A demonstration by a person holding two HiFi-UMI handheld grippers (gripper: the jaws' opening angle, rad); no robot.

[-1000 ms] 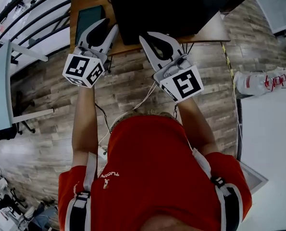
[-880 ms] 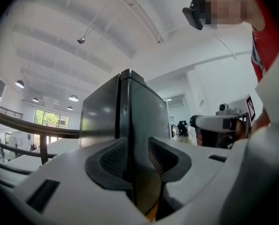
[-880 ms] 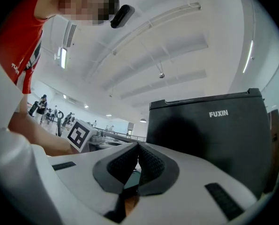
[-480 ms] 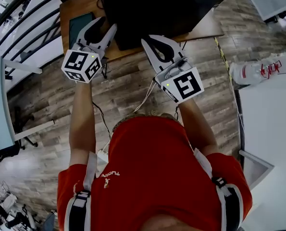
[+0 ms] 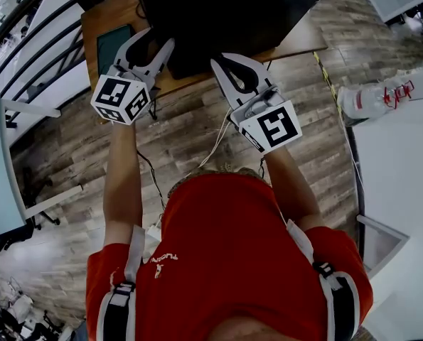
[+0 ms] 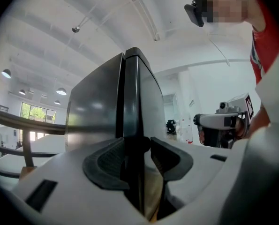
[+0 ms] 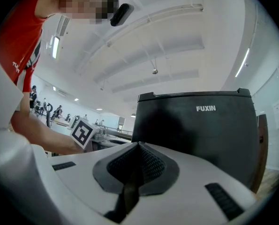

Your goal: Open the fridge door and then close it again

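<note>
The black fridge (image 5: 225,9) stands on the wooden tabletop (image 5: 300,45) straight ahead of the person, its door apparently flush and shut, so the opening pull looks not yet made and the closing remains. Both forearms reach forward, roughly level. The left claw (image 6: 138,146) gapes wide, the door's edge lined up in its gap, while the right claw (image 7: 139,146) is pinched together, empty, facing the door.

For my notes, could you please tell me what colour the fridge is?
The fridge is black; right gripper view shows it best.
</note>
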